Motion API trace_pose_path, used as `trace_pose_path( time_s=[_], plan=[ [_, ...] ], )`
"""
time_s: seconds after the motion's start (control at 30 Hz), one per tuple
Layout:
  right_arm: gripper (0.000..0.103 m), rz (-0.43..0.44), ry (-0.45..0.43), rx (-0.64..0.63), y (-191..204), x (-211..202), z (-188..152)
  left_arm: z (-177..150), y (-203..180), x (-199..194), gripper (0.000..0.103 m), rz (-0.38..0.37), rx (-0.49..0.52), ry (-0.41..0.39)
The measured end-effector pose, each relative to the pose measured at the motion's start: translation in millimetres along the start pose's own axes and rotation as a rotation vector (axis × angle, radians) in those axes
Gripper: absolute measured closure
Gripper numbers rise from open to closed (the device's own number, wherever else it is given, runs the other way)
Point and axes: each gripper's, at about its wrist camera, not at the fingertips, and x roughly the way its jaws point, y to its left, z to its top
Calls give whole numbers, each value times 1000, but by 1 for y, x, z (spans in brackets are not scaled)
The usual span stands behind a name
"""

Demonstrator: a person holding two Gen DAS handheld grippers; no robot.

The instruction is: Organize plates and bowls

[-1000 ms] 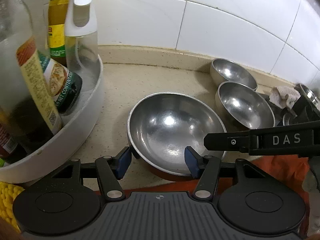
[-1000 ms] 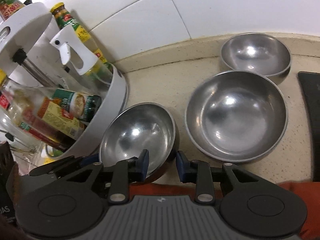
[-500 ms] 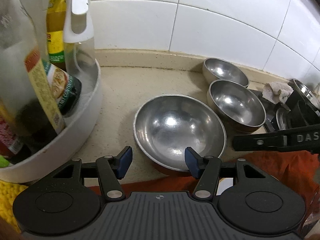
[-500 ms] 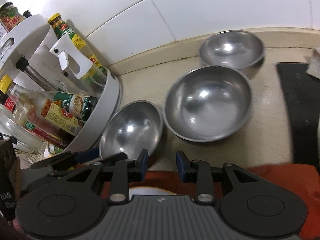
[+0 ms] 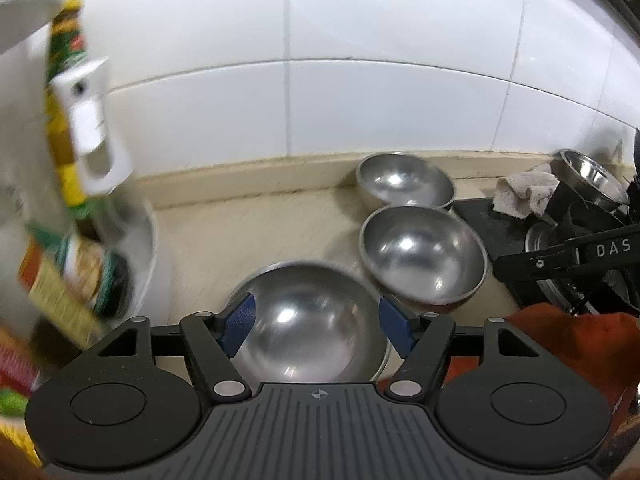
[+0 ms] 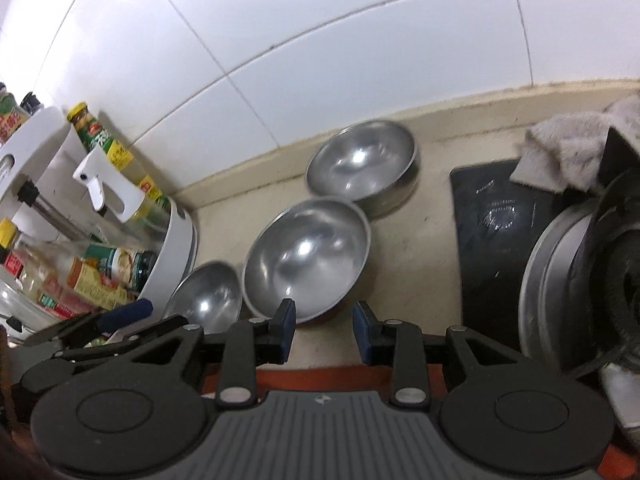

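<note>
Three steel bowls stand in a row on the beige counter. The near bowl (image 5: pixel 308 324) (image 6: pixel 208 300) lies just ahead of my open, empty left gripper (image 5: pixel 316 326). The middle bowl (image 5: pixel 422 254) (image 6: pixel 306 254) sits behind it, and the far bowl (image 5: pixel 404 180) (image 6: pixel 362 164) stands by the tiled wall. My right gripper (image 6: pixel 323 328) is open and empty, above the counter at the middle bowl's near rim. Its arm (image 5: pixel 560 256) shows at the right of the left wrist view.
A white turntable rack (image 6: pixel 180 240) of sauce bottles and a spray bottle (image 5: pixel 92 136) stands at the left. A black stove top (image 6: pixel 492 240) with a steel pan (image 6: pixel 560 288) and a grey rag (image 6: pixel 576 152) is at the right. An orange cloth (image 5: pixel 560 344) lies at the counter's front.
Both grippers have pulled back and up from the bowls and turned toward the right. The near bowl is lower in the left wrist view. The bowls have not moved.
</note>
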Motion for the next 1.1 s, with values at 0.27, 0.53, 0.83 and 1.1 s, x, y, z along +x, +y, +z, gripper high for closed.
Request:
trace_pose_path(
  time_s=[0.27,0.53,0.83,1.1],
  plan=[
    [66,-5,-28,22,-13,1,16,30,-21,37,20,-59,61,23],
    [65,0,-5,80,-26,25,22,40,-30,76,18,-74,124,68],
    [65,-9,30,88,-26,49,21,41,-33,101,36,-121,152,117],
    [73,-10,67,101,-32,58,17,39,-41,116,50,-153,187,154]
  ],
)
